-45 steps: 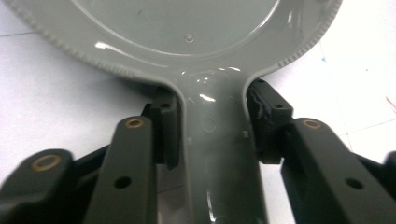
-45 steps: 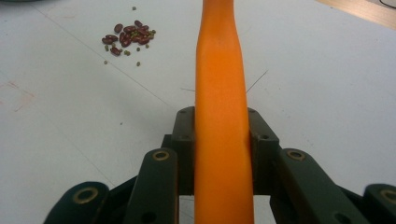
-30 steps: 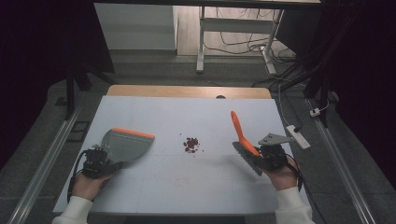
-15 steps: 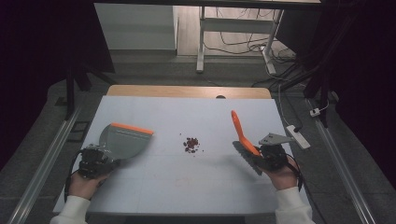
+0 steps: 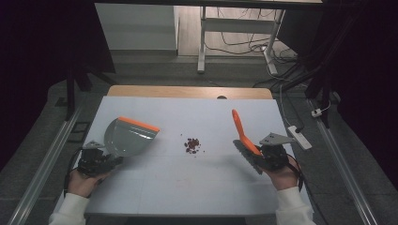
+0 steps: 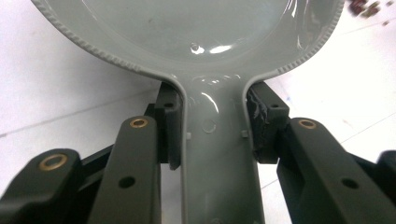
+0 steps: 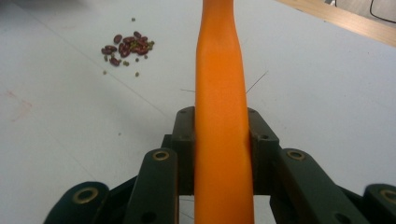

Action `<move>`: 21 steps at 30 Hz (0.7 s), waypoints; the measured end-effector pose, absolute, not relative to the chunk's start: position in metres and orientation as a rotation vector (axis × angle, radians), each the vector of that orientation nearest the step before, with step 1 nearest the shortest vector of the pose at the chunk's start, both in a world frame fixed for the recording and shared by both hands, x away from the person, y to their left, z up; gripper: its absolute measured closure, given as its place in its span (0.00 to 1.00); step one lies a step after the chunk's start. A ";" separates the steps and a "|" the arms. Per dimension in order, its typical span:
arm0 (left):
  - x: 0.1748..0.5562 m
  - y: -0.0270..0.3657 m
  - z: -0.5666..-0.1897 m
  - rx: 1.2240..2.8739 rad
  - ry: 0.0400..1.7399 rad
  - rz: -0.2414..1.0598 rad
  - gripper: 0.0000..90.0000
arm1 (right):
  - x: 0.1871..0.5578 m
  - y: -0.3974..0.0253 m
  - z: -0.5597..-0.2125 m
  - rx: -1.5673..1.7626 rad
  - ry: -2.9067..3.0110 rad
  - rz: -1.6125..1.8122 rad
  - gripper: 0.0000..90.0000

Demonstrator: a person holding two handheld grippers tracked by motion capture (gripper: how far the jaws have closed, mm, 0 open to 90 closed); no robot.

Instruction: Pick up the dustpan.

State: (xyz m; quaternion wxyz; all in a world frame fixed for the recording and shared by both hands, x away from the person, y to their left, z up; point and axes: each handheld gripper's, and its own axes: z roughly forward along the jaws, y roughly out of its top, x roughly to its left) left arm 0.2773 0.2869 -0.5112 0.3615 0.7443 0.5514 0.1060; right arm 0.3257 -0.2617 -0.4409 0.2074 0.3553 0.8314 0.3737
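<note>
1. In the high view, I am gripping the grey dustpan (image 5: 126, 137) by its handle with my left claw (image 5: 104, 161). Compared with a second ago, I am holding that claw nearer to me and further left, and the pan's orange lip is now lying well left of the scattered beans (image 5: 191, 145). My right claw (image 5: 263, 157) is holding the orange brush (image 5: 241, 131) in much the same spot on the white worktop (image 5: 187, 187).
2. In the left gripper view, both jaws are pressing against the dustpan's (image 6: 196, 42) narrow handle. The pan's front edge is running off the top.
3. In the right gripper view, my jaws are clamping the brush's orange handle (image 7: 222, 102); the bristles are out of frame. The beans (image 7: 126, 46) are lying ahead, to the left.
</note>
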 end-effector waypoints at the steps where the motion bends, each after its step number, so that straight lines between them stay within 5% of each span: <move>1: 0.278 0.288 -0.511 1.915 1.413 0.270 0.69 | 0.326 -0.261 -0.441 0.995 2.309 1.051 0.78; 9: 0.279 0.291 -0.510 1.881 1.361 0.186 0.69 | 0.332 -0.260 -0.438 1.023 2.292 1.080 0.77; 21: 0.264 0.280 -0.498 1.938 1.220 0.244 0.69 | 0.336 -0.261 -0.434 1.002 2.290 1.124 0.77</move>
